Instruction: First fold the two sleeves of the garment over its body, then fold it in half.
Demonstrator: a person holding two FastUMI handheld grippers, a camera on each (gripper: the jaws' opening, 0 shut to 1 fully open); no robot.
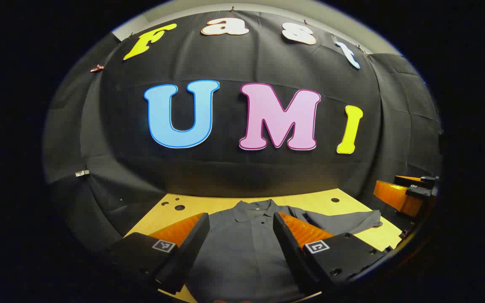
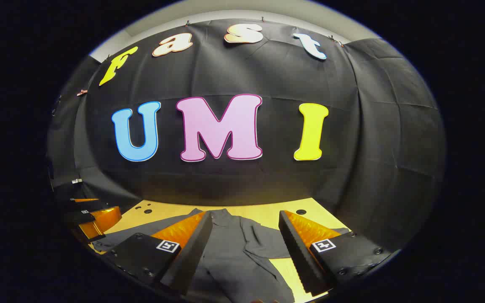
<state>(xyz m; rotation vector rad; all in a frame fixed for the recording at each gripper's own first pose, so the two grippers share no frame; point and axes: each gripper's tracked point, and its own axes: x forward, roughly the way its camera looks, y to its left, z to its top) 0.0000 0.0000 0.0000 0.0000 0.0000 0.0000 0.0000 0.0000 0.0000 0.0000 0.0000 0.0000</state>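
A dark grey garment (image 1: 246,244) lies flat on the table (image 1: 310,201), collar (image 1: 254,207) toward the far edge by the booth wall and body running back toward the near edge, which suits folding from the near side. In the left gripper view its right sleeve (image 1: 343,221) stretches out flat toward the table's right edge, not yet folded over the body. In the right gripper view the same sleeve (image 2: 267,237) seems to lie spread beside the body, though the low angle makes its exact lay hard to judge.

The left gripper (image 1: 242,235) hangs above the garment's chest with its jaws wide apart and nothing between them. The right gripper (image 2: 246,240) hovers likewise, jaws spread and empty, over the body's right side near that sleeve, probably lined up to take it first. The right gripper also shows at the table's right edge in the left gripper view.
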